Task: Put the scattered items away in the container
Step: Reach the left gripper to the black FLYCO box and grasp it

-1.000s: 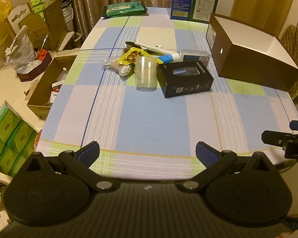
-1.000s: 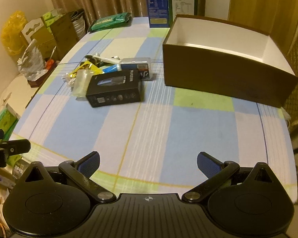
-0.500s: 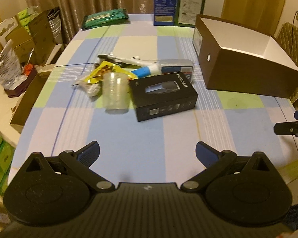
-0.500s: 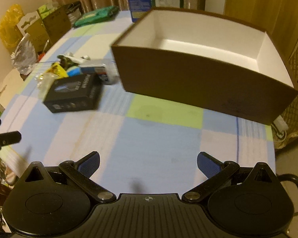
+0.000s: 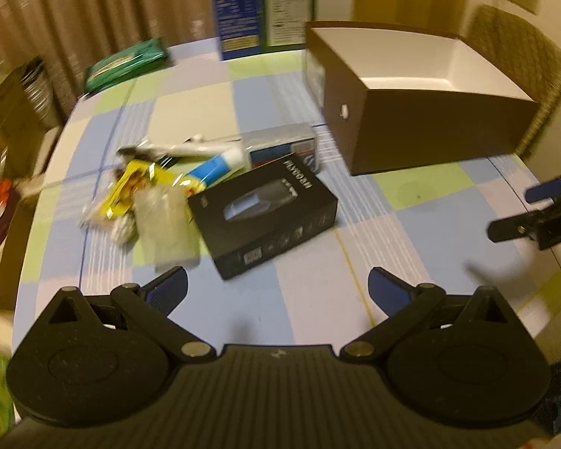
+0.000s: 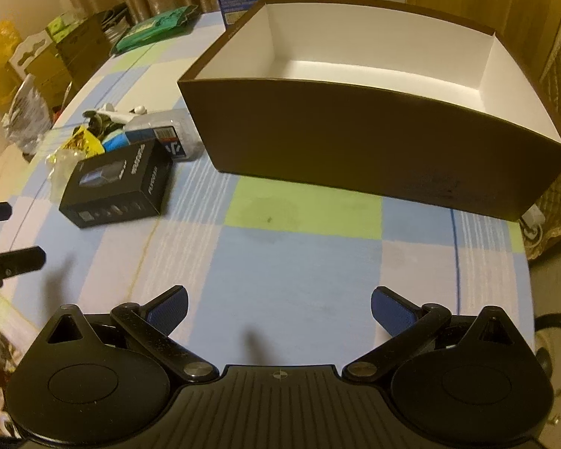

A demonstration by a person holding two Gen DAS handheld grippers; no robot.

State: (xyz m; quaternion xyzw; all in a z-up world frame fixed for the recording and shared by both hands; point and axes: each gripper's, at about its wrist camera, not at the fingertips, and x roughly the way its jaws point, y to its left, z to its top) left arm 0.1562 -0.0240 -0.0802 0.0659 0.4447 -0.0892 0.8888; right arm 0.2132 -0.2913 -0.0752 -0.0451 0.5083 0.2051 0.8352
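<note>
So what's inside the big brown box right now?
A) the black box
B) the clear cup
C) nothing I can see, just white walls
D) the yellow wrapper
C. In the right wrist view the brown box shows only bare white walls and floor, though its near wall hides part of the floor. The black box, the yellow wrapper and the clear cup all lie on the tablecloth outside it.

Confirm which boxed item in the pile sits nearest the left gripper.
The black product box: it lies flat just ahead of the open left gripper. The clear-packed blue-label box lies behind it, further off, toward the brown container.
</note>
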